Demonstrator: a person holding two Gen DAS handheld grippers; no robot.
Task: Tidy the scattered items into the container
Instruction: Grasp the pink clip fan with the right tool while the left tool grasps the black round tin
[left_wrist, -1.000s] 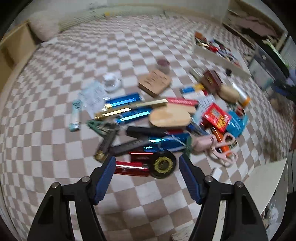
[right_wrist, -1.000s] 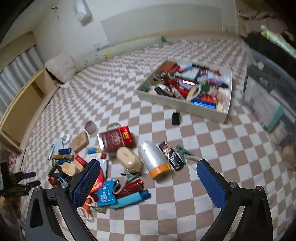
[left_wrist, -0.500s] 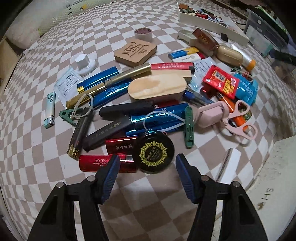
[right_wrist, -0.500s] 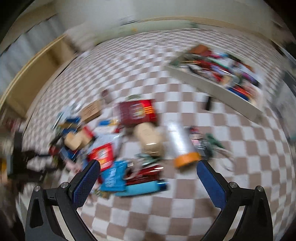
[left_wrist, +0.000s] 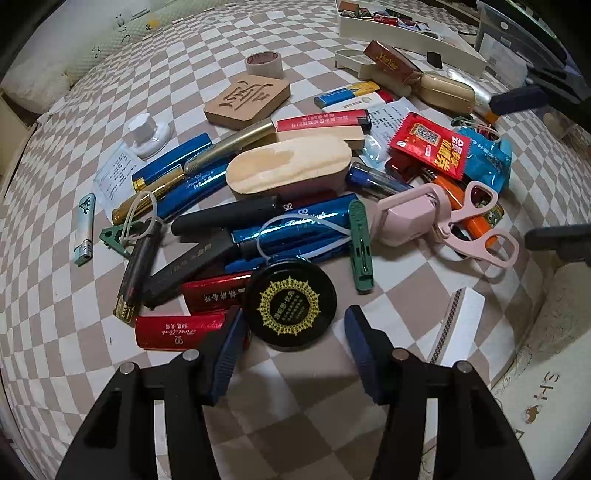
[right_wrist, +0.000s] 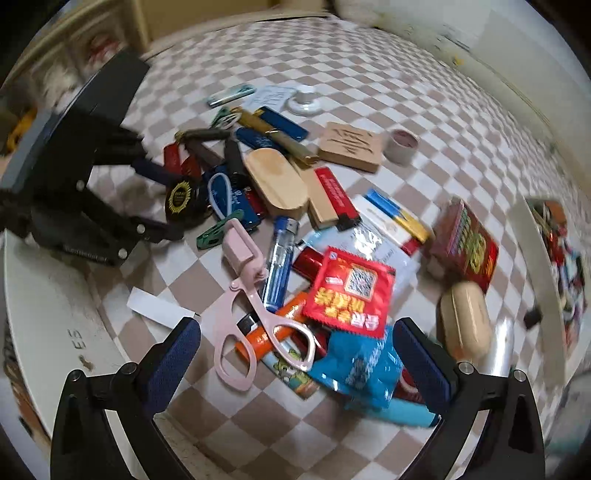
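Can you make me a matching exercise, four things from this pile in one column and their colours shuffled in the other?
Things:
1. scissors
2. round tin
3. clothespin
4. sachet with the QR code

Colours:
A. green
B. red
C. pink
D. black with a gold emblem

Pairs: 1-C, 2-D, 3-A, 4-B

soft indoor light, left view sharp, right view motion-blurred at edges — fisheye bending, dark corners
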